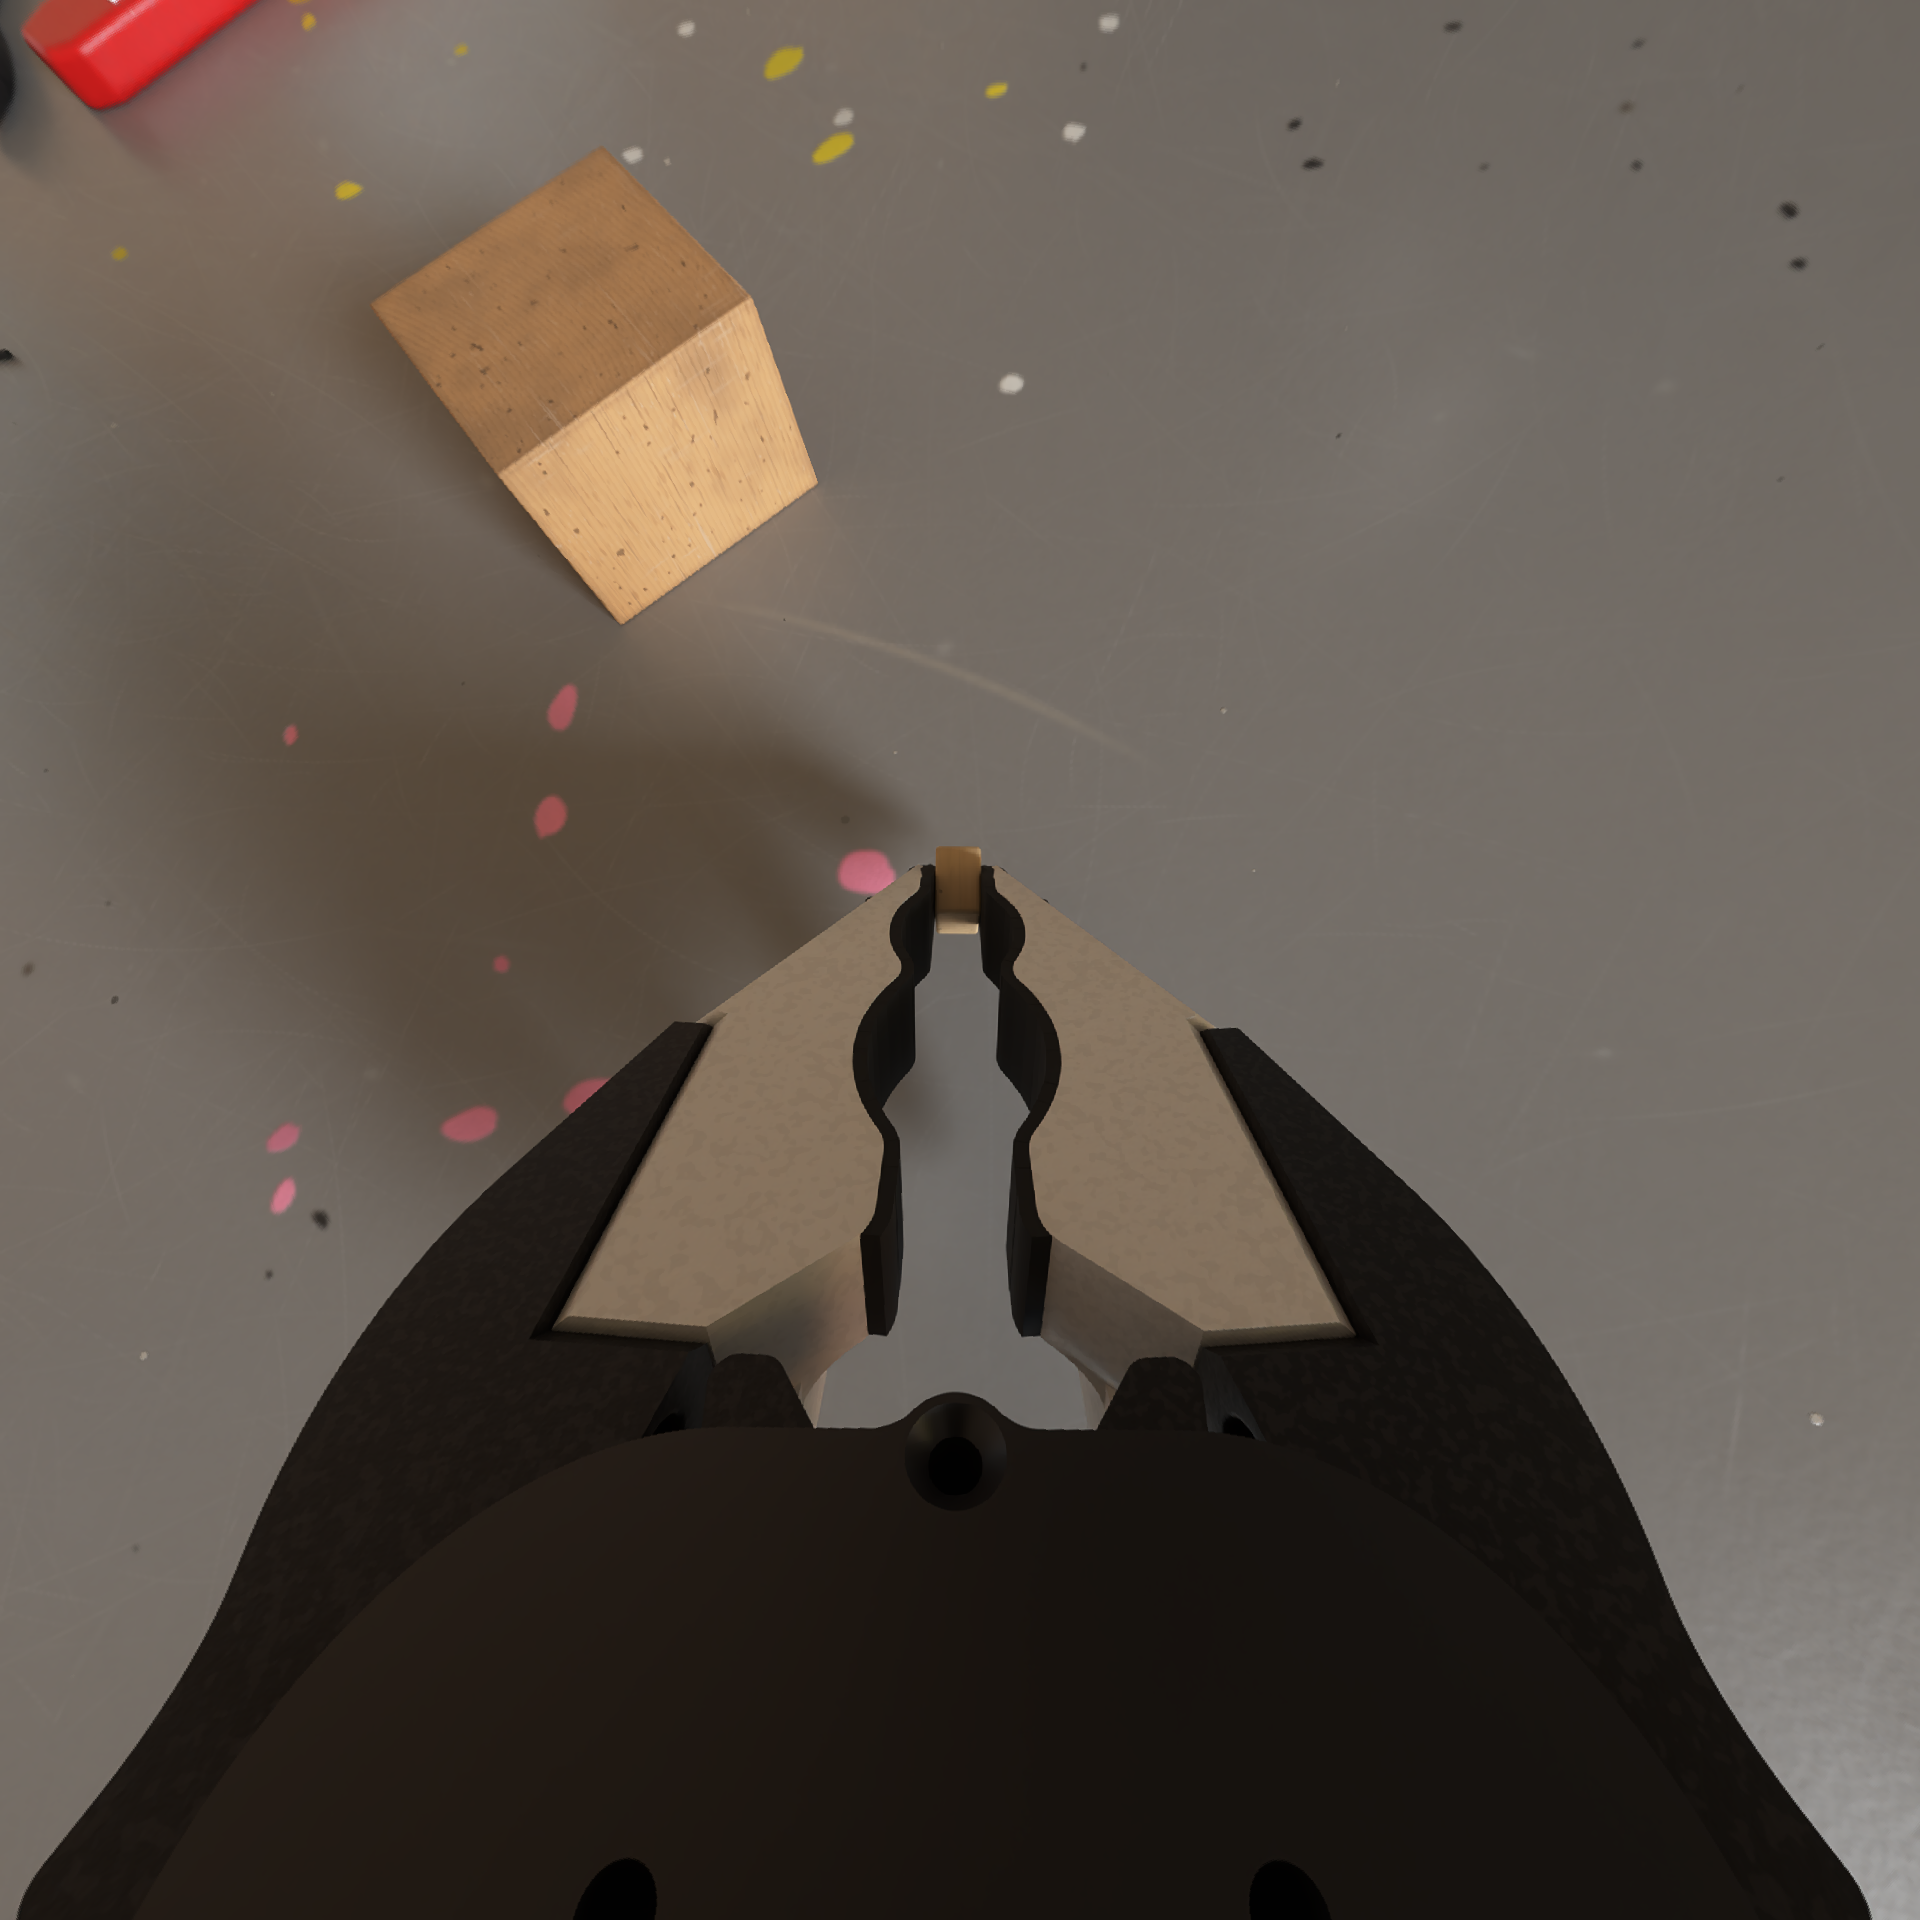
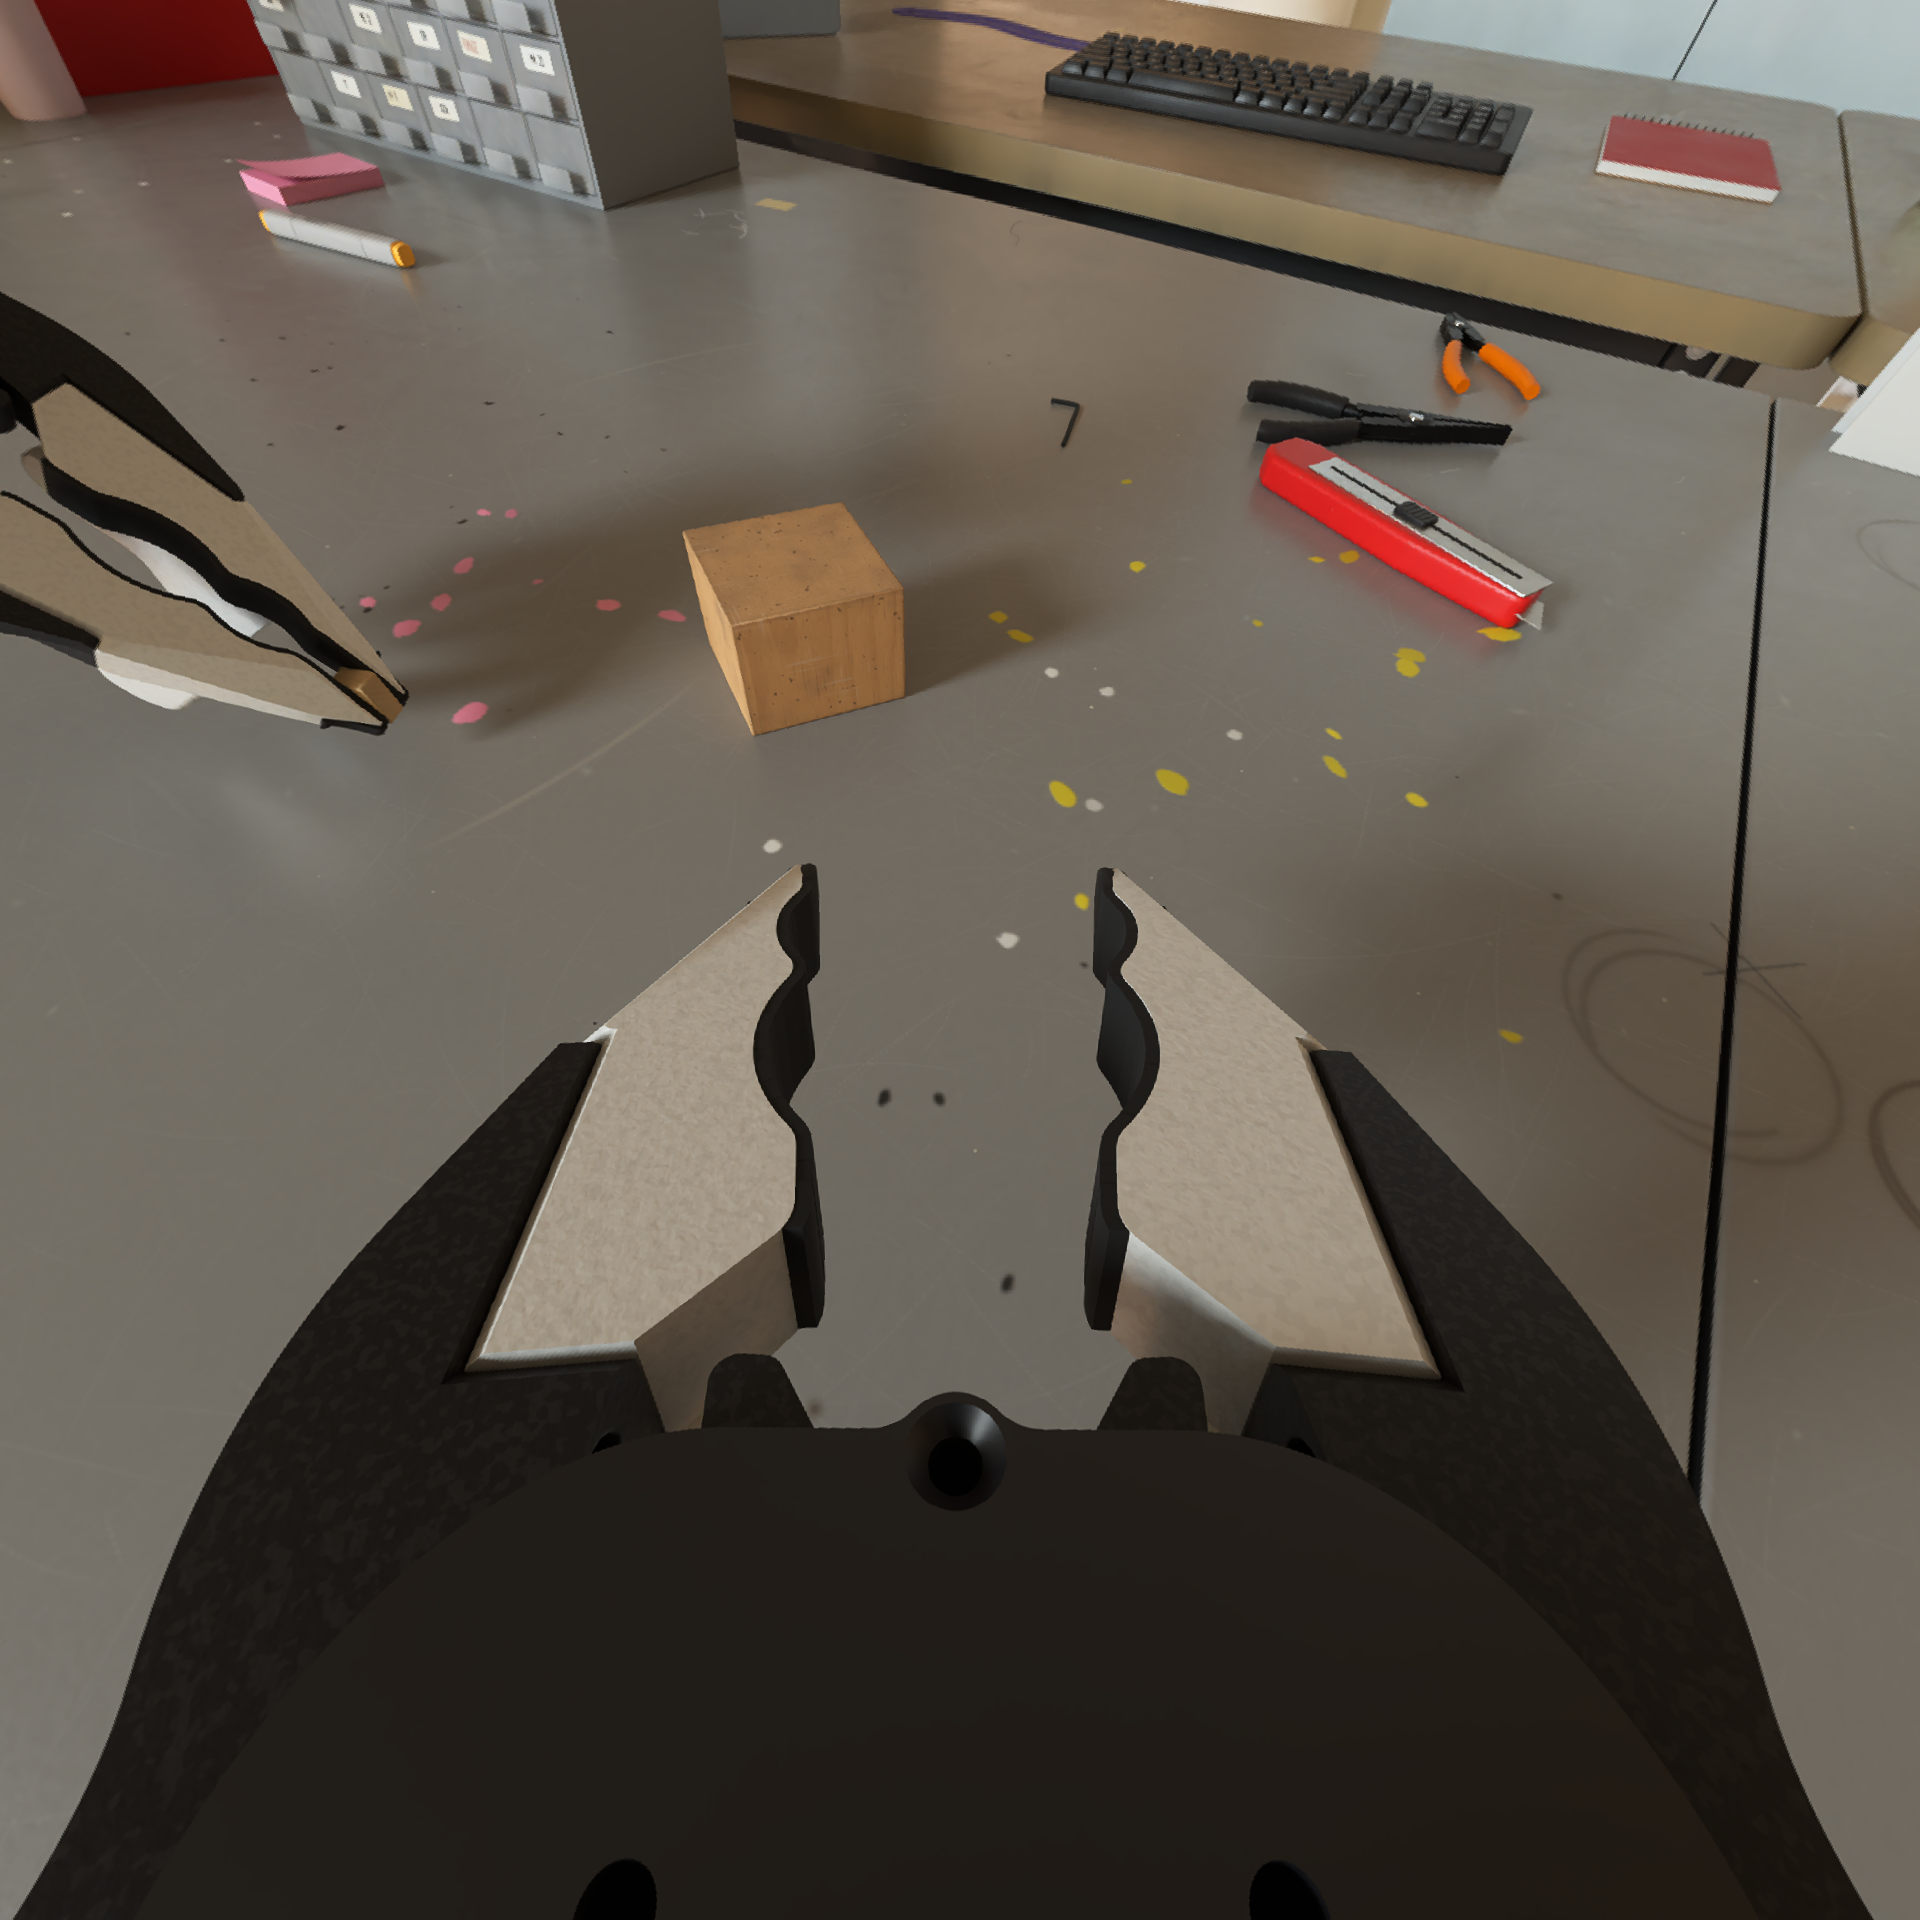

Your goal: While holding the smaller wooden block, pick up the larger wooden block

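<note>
The left gripper (image 1: 957,894) pinches the smaller wooden block (image 1: 957,888); the right gripper (image 2: 956,894) gapes empty. The larger wooden block (image 2: 798,613) stands unobstructed on the paint-flecked grey table (image 2: 1351,935), red box cutter (image 2: 1403,530) well apart.

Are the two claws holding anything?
The left gripper pinches the smaller wooden block at its fingertips. The right gripper holds nothing.

I see a grey bench (image 2: 582,935), scuffed, w/ pink, yellow, white & black paint specks. Larger wooden block (image 2: 795,615) sits mid-bench. To its right: red utility knife (image 2: 1403,532), black pliers (image 2: 1371,418) just behind it, orange-handled pliers (image 2: 1486,358) further back, all apart from the block. Far left I've got a pink sticky-note pad (image 2: 312,177), a marker (image 2: 335,239) near it, & a grey drawer cabinet (image 2: 499,88).
</note>
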`<state>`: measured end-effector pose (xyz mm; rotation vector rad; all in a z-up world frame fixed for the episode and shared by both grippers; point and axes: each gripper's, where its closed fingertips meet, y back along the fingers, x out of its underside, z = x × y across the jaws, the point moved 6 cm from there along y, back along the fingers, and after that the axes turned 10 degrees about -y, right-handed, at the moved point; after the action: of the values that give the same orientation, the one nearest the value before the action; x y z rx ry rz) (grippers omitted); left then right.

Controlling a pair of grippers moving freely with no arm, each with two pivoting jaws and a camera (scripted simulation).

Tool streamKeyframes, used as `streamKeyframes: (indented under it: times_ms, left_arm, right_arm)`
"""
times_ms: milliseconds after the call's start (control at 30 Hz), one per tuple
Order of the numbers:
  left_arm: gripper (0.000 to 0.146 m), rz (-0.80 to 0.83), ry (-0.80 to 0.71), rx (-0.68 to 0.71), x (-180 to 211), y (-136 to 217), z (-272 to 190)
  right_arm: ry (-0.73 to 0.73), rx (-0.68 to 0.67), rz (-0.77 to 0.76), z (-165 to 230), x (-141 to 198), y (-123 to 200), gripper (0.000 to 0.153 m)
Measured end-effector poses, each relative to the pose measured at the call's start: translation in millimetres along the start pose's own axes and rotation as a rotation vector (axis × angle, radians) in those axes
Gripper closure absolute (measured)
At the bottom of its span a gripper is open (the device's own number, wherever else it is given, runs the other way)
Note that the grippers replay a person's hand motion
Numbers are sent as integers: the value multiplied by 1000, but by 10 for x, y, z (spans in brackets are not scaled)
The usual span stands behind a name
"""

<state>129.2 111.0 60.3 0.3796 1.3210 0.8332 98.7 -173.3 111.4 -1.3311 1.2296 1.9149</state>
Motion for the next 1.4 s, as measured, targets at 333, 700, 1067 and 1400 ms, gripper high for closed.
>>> streamKeyframes:
  times_ms: [333,700,1067,1400]
  left_arm:
    - [139,-109,-10,-145,-44,330,-73]
    - [138,-168,42,-346,-15,745,-386]
    - [138,-130,52,-355,12,679,-424]
    - [138,-160,77,-308,2,672,-449]
  right_arm:
    - [42,-44,35,30,-97,-169,99]
    - [73,-76,79,153,-88,-336,93]
    - [159,-59,284,351,-183,-742,81]
    - [362,-69,537,573,-400,-1705,62]
